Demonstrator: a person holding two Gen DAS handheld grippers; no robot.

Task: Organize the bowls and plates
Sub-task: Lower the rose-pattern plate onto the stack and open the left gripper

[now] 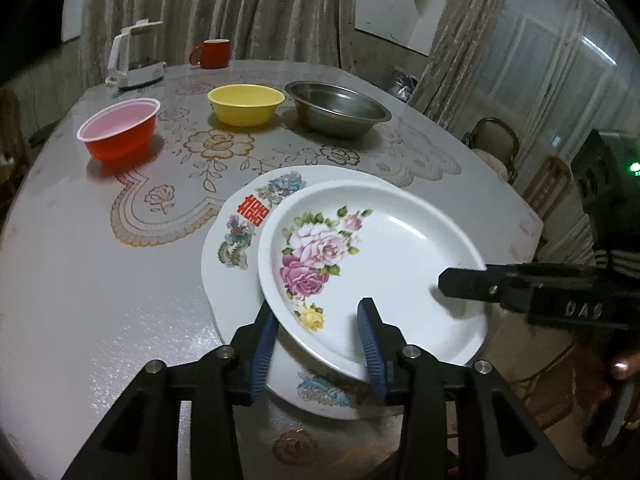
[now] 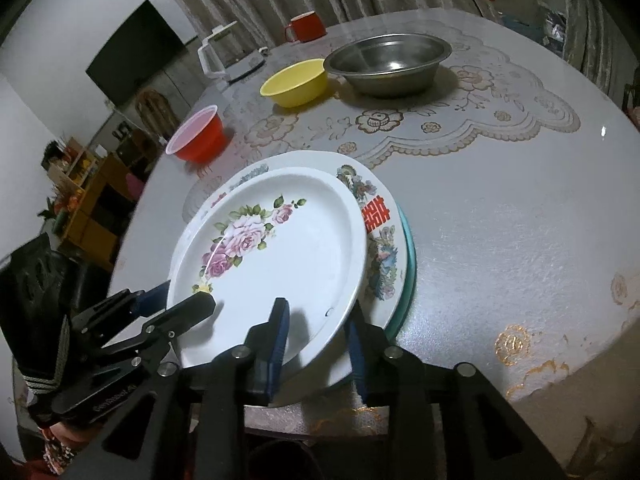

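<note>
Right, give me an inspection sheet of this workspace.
Surface: round table, lace cloth.
Job's things: rose plate on the stacked plates; red bowl, yellow bowl, steel bowl apart behind.
Clutter: kettle, red mug.
Tongs: left tongs and right tongs straddle the rose plate's near rim, jaws not pressing.
Cables: nothing seen.
Surroundings: curtains, chairs, shelf, dark screen.

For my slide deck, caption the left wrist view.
Both claws, left and right, straddle the rose plate's rim atop a larger plate, bowls beyond.
</note>
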